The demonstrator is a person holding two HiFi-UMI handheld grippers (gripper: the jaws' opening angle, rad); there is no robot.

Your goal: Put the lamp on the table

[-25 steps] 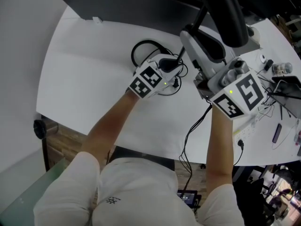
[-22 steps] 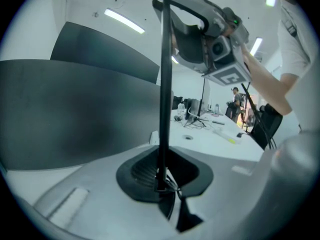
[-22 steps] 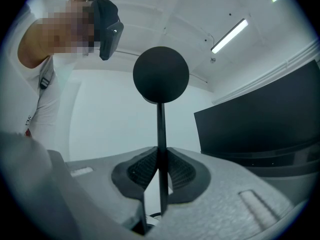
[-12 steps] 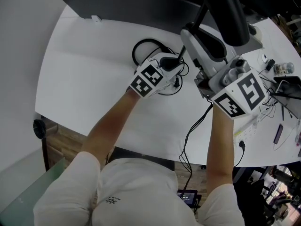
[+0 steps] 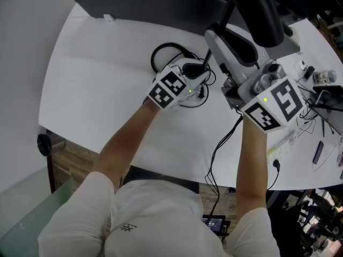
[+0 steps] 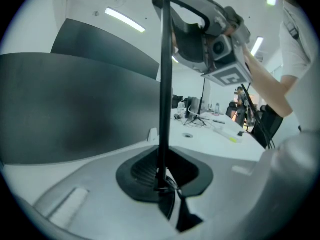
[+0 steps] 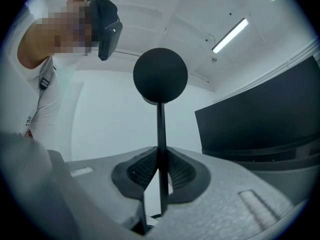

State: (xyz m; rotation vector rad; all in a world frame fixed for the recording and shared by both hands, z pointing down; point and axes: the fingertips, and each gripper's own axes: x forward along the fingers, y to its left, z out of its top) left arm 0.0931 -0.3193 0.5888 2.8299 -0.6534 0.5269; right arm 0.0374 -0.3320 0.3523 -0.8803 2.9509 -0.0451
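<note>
Left gripper point(image 5: 195, 74), seen from the head view, reaches over the middle of a white desk point(image 5: 96, 79), with its marker cube facing up. Its jaws are clamped on the low part of the lamp point(image 5: 228, 16), a thin black stem that rises steeply toward the camera. The right gripper point(image 5: 220, 39) is just to the right and higher, clamped on the same stem further up. A black cable loop point(image 5: 161, 55) lies on the desk just left of the left gripper. A dark screen point(image 5: 150, 4) runs along the far edge. Small items point(image 5: 321, 79) clutter the far right of the desk. The lamp's foot is hidden under the left gripper, so whether it rests on the desk cannot be told.

From the left gripper view, the black pole point(image 6: 164, 84) stands upright in the middle, pinched between the two dark pads, which are drawn in tight against it. Higher up, the right gripper grips the pole, with the person's forearm point(image 6: 265, 84) behind it on the right.

From the right gripper view, the same pole runs straight up from between the closed pads to a round head point(image 7: 160, 74), black and disc-like, against the ceiling. The dark screen shows on the right.
</note>
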